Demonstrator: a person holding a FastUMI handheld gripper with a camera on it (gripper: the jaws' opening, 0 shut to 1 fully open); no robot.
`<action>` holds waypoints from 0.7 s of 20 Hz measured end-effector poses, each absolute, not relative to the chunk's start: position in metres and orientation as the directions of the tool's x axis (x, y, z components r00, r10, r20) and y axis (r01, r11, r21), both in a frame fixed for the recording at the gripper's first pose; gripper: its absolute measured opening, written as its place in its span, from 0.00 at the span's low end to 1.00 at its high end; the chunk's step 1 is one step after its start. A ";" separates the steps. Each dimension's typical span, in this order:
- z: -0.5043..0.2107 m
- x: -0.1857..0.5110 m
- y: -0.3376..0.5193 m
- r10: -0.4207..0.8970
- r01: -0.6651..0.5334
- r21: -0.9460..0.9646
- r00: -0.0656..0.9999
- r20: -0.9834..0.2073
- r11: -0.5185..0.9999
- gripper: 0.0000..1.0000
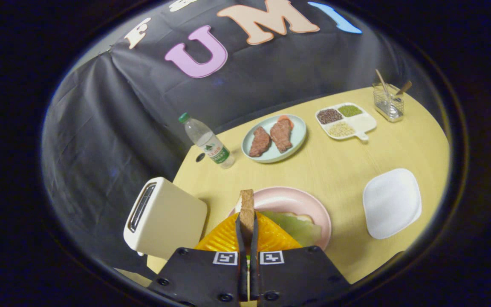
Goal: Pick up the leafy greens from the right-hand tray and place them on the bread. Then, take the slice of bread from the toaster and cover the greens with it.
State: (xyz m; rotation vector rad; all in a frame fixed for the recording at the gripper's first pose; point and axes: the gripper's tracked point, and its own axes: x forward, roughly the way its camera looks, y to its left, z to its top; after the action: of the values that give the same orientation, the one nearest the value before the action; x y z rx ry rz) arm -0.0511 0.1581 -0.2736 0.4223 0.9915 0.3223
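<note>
Now the gripper (246, 221) is squeezing 1 bread slice (246, 209) on edge, just above the pink plate (309, 204) holding the leafy greens (298, 228).

Lower bread (303, 218) mostly under greens (296, 228)

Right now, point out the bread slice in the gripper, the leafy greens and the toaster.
bread slice (246, 209): gripper view, on its edge, clamped upright between the fingers.
leafy greens (298, 226): gripper view, on the flat leaf lying on the pink plate.
toaster (173, 221): gripper view, on its cream side wall.
</note>
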 end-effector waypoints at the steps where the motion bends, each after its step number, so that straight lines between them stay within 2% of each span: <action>1: -0.281 -0.052 0.153 0.431 -0.056 0.471 0.507 -0.746 0.881 0.05; 7: -0.315 -0.061 0.128 0.364 0.005 0.415 0.473 -0.802 0.910 0.12; 8: -0.321 -0.063 0.123 0.341 0.008 0.389 0.464 -0.818 0.921 0.16; 12: -0.325 -0.067 0.114 0.324 -0.012 0.361 0.471 -0.821 0.932 0.58; 14: -0.309 -0.060 0.113 0.321 -0.020 0.364 0.518 -0.792 0.931 0.79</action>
State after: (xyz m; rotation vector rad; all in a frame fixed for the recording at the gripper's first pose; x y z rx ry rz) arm -0.0598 0.1126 -0.3086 0.3294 1.0095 0.2090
